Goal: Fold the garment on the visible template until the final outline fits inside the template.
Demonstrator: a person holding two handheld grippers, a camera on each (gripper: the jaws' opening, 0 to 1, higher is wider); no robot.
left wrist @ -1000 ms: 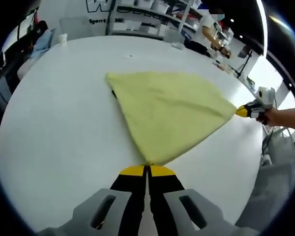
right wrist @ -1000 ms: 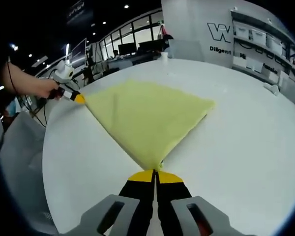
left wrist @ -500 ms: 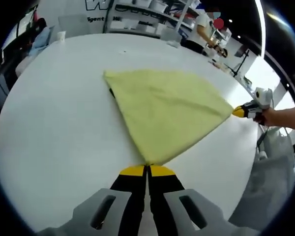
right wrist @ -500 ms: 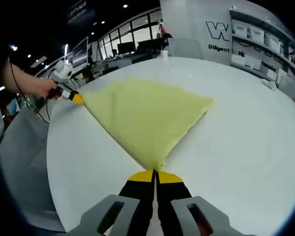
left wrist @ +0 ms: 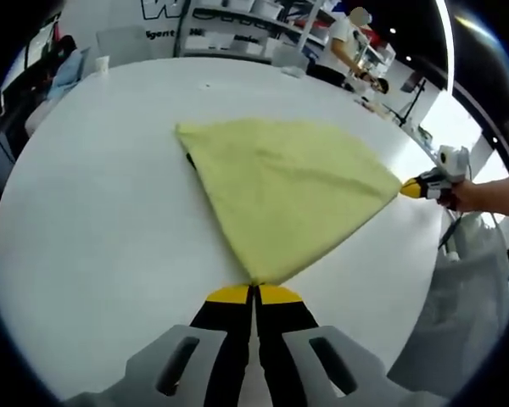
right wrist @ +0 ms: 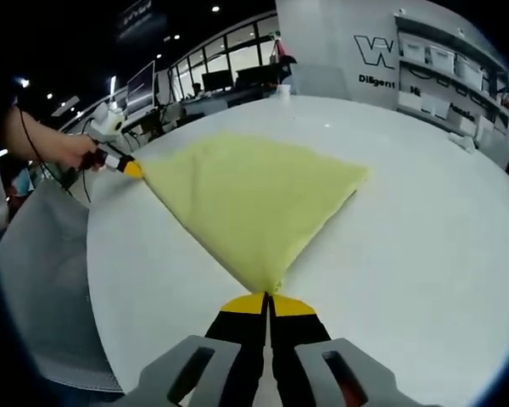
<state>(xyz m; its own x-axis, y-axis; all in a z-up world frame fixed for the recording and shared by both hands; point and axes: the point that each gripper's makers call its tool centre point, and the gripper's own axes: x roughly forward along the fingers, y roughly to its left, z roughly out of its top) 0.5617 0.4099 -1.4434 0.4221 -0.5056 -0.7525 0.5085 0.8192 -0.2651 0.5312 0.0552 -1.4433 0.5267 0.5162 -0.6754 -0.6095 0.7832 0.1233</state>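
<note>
Jaws of the left gripper (left wrist: 254, 291) and right gripper (right wrist: 269, 298) each pinch a corner of the pale yellow cloth garment (left wrist: 288, 191), stretched flat over the round white desk (left wrist: 93, 220).
</note>
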